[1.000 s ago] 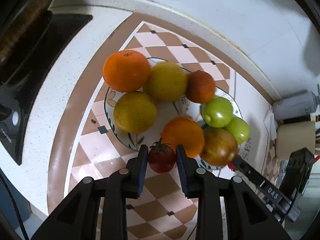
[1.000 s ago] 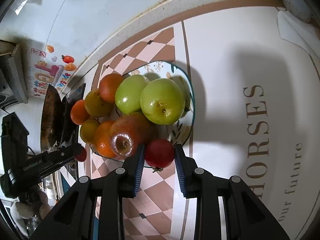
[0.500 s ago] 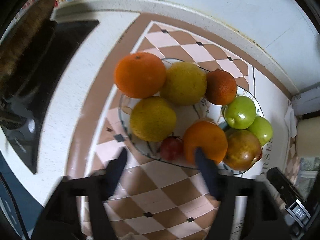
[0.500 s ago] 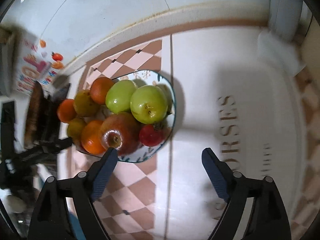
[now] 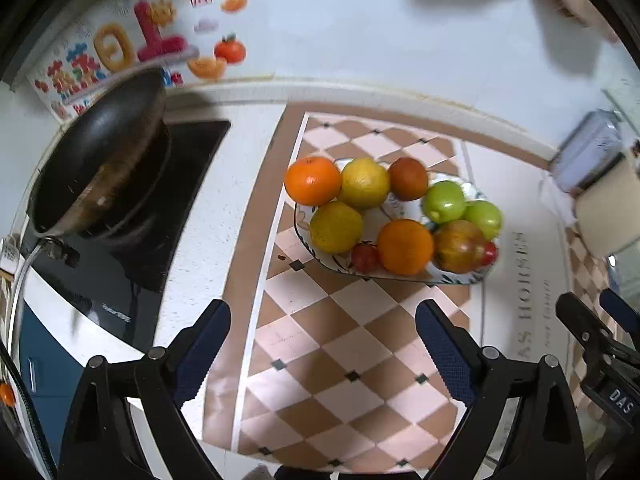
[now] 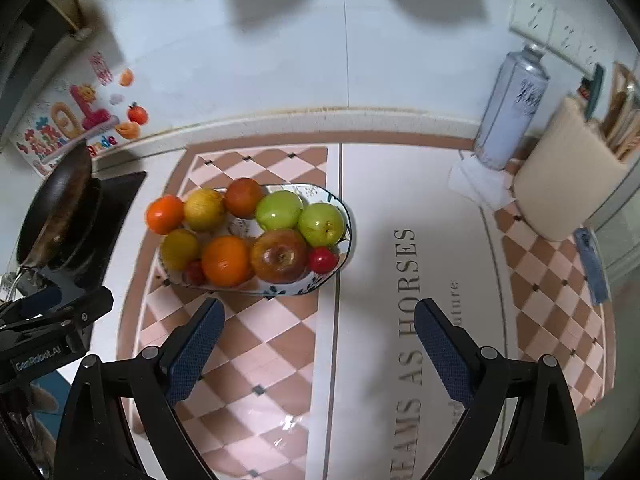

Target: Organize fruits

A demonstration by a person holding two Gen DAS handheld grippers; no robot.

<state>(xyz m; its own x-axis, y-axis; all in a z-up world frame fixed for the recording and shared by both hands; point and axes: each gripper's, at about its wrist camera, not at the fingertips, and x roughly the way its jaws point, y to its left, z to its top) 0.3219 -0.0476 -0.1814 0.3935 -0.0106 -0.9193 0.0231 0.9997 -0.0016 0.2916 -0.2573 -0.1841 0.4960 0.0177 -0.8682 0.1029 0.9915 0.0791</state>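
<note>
Checkered matting covers the table, where a patterned plate holds oranges, green apples and two small tomatoes. Left tongs and right tongs have just been opening; both stand wide with nothing between them, short of the plate.

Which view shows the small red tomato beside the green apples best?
The right wrist view: the small red tomato sits unobstructed at the patterned plate's near rim. In the left wrist view the same tomato is blurred and half hidden behind the red-green apple.
</note>
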